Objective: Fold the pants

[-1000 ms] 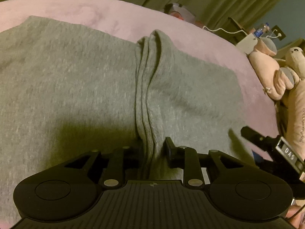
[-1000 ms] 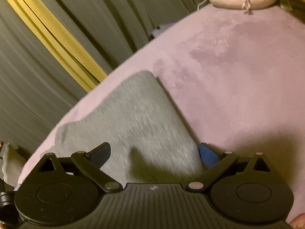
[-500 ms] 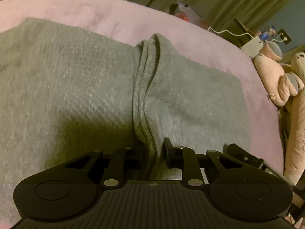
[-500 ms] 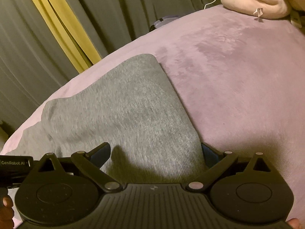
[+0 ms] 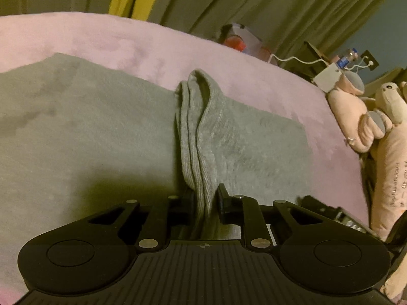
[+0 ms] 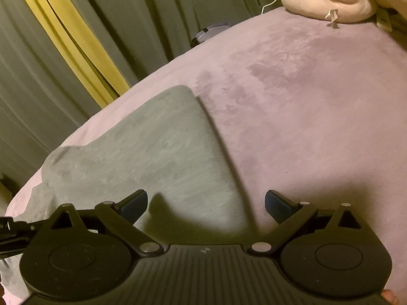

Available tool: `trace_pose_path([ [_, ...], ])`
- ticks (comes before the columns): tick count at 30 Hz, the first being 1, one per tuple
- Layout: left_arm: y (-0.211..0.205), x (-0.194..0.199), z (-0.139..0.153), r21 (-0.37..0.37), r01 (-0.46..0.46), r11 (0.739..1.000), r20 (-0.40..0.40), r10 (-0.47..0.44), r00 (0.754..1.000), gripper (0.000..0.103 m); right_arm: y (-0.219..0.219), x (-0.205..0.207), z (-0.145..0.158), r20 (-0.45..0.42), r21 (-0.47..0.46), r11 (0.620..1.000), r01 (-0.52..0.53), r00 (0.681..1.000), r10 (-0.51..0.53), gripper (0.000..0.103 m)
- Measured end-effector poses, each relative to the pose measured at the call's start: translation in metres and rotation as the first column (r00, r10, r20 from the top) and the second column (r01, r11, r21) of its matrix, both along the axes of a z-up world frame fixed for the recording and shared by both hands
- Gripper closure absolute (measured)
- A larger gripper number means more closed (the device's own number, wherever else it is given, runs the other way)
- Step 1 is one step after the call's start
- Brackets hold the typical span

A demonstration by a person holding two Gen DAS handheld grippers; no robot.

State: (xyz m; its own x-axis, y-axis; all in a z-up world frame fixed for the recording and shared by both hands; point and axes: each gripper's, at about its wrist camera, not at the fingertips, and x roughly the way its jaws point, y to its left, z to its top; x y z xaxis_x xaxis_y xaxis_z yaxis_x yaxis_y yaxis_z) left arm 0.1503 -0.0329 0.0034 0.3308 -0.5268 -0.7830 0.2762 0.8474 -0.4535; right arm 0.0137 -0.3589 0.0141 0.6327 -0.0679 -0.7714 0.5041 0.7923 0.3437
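grey pants (image 5: pixel 101 139) flat on pink bed (image 5: pixel 127 40), long axis running left-right. left gripper (image 5: pixel 204 200) closing on bunched ridge of pants fabric, ridge between pads, running straight ahead. right gripper (image 6: pixel 206 203) spread apart, empty, over pants corner near right edge. bare bed open to right; plush toys (image 5: pixel 368 117) well clear.

left tongs (image 5: pixel 204 200) angled down, jaws closing on a fabric ridge, right tongs (image 6: pixel 206 202) spread wide, seemingly empty
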Motion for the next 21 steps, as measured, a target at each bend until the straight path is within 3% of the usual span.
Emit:
trace_pose_path([
  [9,0.050,0.004,0.006,0.046,-0.079,0.996,0.031,0.077,0.997,0.083,0.002,0.002,0.000,-0.004,0.007,1.000,-0.014,1.000,0.014,0.004],
  [14,0.066,0.008,-0.003,0.064,-0.107,0.992,0.008,0.107,0.994,0.083,0.011,0.006,-0.001,-0.025,-0.026,0.998,-0.052,0.998,0.051,0.004],
  [19,0.048,0.003,-0.003,0.215,-0.079,0.973,0.061,0.068,0.996,0.075,0.012,0.006,-0.001,-0.029,-0.029,0.998,-0.049,0.998,0.048,0.004],
  [21,0.047,0.003,0.004,0.224,-0.088,0.971,0.086,0.070,0.994,0.073,0.012,0.006,-0.001,-0.027,-0.028,0.999,-0.042,0.999,0.042,0.004],
])
